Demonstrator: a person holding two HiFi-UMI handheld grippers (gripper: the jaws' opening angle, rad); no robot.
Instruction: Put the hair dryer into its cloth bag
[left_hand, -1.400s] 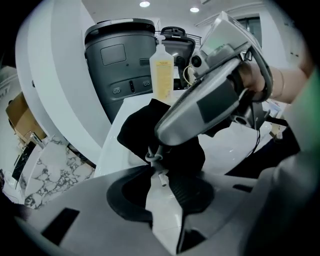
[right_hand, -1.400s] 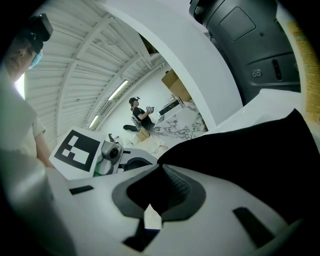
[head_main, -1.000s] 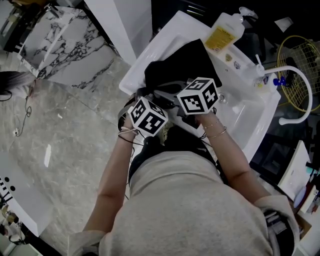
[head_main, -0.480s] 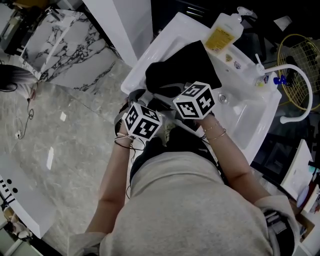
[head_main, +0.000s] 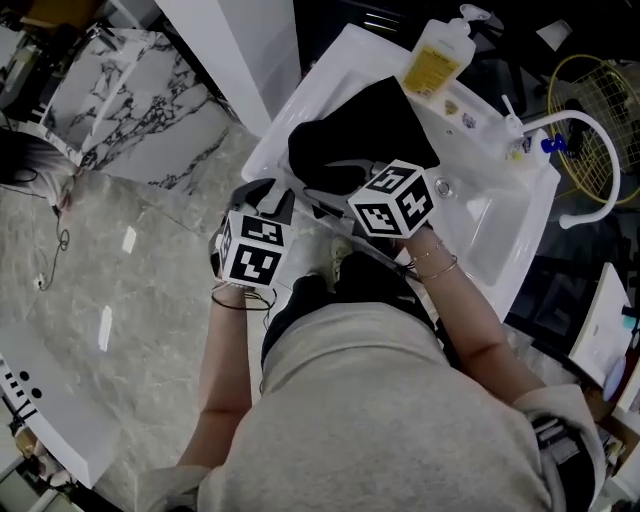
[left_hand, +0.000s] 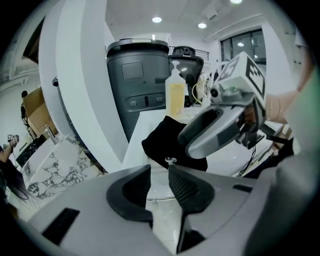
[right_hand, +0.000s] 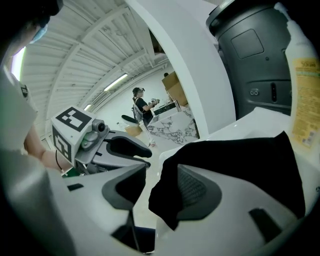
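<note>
Left hand-held gripper (left_hand: 159, 172): jaws partly apart, having just been closing. Nothing stands between the ribbed pads; only the washbasin (head_main: 340, 72) edge and the floor (head_main: 130, 300) show through the gap.
Left hand-held gripper, position: in the head view it is held off the washbasin edge, above the floor. It sits at 8 o'clock of the right hand-held gripper (right_hand: 157, 175) and apart from the cloth bag (head_main: 350, 135).
Right hand-held gripper: jaws wide apart, having just been opening. A fold of the cloth bag hangs in the gap and lies against the 3 o'clock jaw. The 9 o'clock pad stands clear of the fabric, so the fold is not clamped.
Right hand-held gripper, position: in the head view it is at 5 o'clock of the cloth bag, over the near washbasin edge, jaws pointing toward the bag.
Cloth bag: black and crumpled, resting on the flat white top of the washbasin, at 9 o'clock of the bowl.
Hair dryer: cannot be made out in any view; whether it is inside the bag cannot be told.
Soap bottle (head_main: 437, 58): pump bottle with a yellow label, just beside the bag at its 1 o'clock.
Faucet (head_main: 575, 120): white curved tube at 3 o'clock of the bag, well apart from it.
Grey unit (left_hand: 142, 85): tall, dark-lidded, at 12 o'clock behind the bag in the left gripper view.
Floor: grey marbled surface at 9 o'clock of the washbasin.
</note>
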